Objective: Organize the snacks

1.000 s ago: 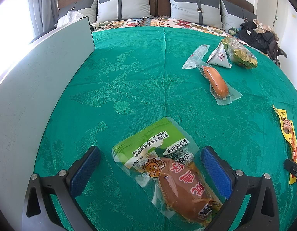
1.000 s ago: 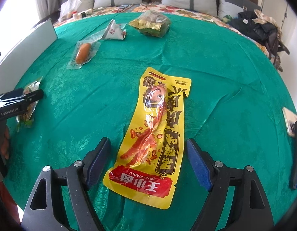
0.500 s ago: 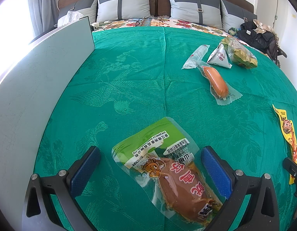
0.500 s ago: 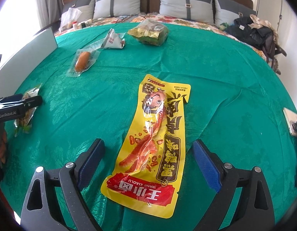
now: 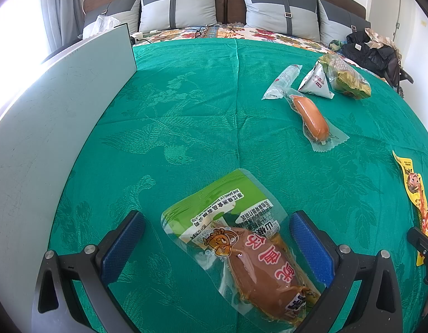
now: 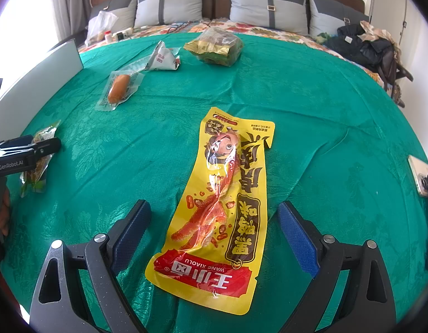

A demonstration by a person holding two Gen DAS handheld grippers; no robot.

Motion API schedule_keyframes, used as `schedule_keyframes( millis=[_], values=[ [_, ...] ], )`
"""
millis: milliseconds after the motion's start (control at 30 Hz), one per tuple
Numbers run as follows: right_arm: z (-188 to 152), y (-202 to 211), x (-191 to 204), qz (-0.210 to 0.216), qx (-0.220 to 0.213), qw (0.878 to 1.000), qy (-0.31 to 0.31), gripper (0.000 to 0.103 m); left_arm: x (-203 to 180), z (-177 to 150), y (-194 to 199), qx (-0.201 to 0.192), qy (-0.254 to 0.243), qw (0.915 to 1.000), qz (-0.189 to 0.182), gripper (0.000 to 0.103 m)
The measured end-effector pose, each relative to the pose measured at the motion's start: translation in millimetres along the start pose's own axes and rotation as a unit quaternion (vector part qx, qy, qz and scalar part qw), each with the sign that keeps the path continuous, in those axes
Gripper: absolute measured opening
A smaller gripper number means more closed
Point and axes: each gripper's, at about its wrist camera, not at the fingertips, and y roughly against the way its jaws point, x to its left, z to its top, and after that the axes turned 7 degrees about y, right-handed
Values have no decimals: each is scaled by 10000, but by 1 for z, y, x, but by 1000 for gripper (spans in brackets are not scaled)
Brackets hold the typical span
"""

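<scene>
A green and clear snack pack [image 5: 241,247] with a brown piece of meat lies flat on the green cloth, between the wide-apart fingers of my left gripper [image 5: 216,238], which is open and not touching it. In the right wrist view a long yellow snack pack [image 6: 222,208] lies lengthwise between the fingers of my right gripper [image 6: 214,227], also open and clear of it. The same yellow pack [image 5: 416,202] shows at the right edge of the left wrist view. The left gripper's body [image 6: 22,155] appears at the left of the right wrist view.
Further back lie a wrapped sausage [image 5: 311,116], a clear tube pack [image 5: 282,80], a white triangular pack [image 5: 316,83] and a gold-green bag [image 5: 347,77]. A tall white board [image 5: 47,127] stands along the left. A phone [image 6: 420,174] lies at the right; pillows and clothes are behind.
The right gripper's fingers have spread wider around the yellow pack. The left gripper and the green pack have not moved.
</scene>
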Motion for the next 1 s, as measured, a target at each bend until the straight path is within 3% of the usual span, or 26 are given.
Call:
schedule_keyframes(
  millis=[767, 1000],
  values=[
    [0, 0, 0, -1, 0, 10000, -3, 95, 0, -1, 1, 0, -28, 10000, -15, 103],
    [0, 0, 0, -2, 0, 10000, -3, 95, 8, 0, 4, 367, -598, 9970, -341, 103]
  ],
)
